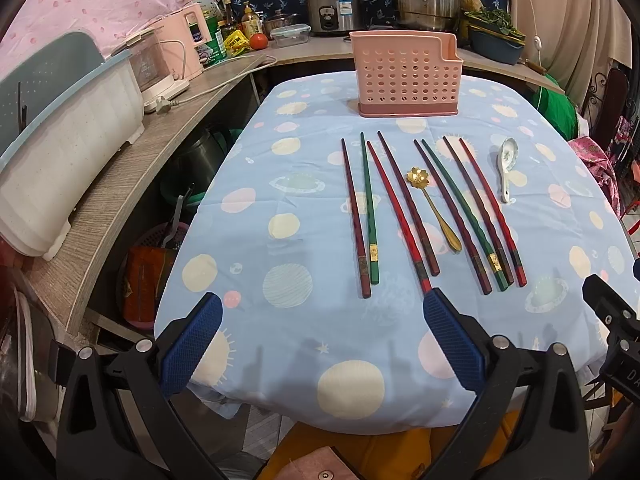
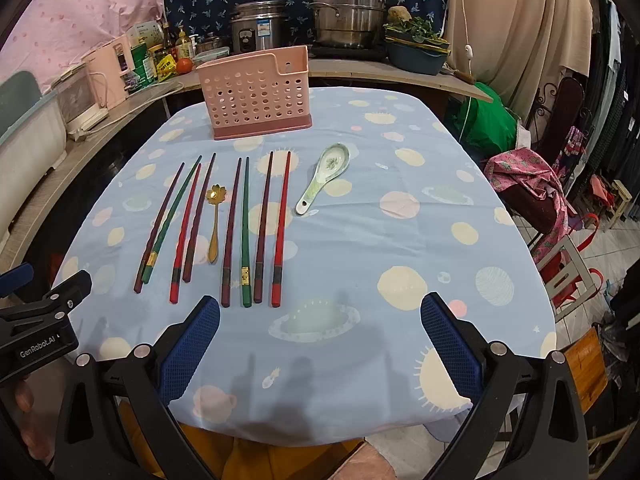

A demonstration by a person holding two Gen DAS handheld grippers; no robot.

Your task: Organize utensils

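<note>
A pink perforated utensil holder (image 1: 406,80) (image 2: 258,92) stands empty at the far side of the table. Several red, dark and green chopsticks (image 1: 400,210) (image 2: 245,232) lie in a row in front of it. A gold flower-shaped spoon (image 1: 434,212) (image 2: 215,224) lies among them. A white ceramic soup spoon (image 1: 507,166) (image 2: 324,176) lies to their right. My left gripper (image 1: 322,344) is open above the near table edge. My right gripper (image 2: 320,344) is open too, near the chopstick ends. Both hold nothing.
The table wears a blue planet-print cloth (image 1: 280,200) (image 2: 420,240). A wooden counter (image 1: 132,176) on the left holds a white dish rack (image 1: 60,152) and appliances. Pots (image 2: 348,12) stand behind. A chair with pink cloth (image 2: 532,184) is at right.
</note>
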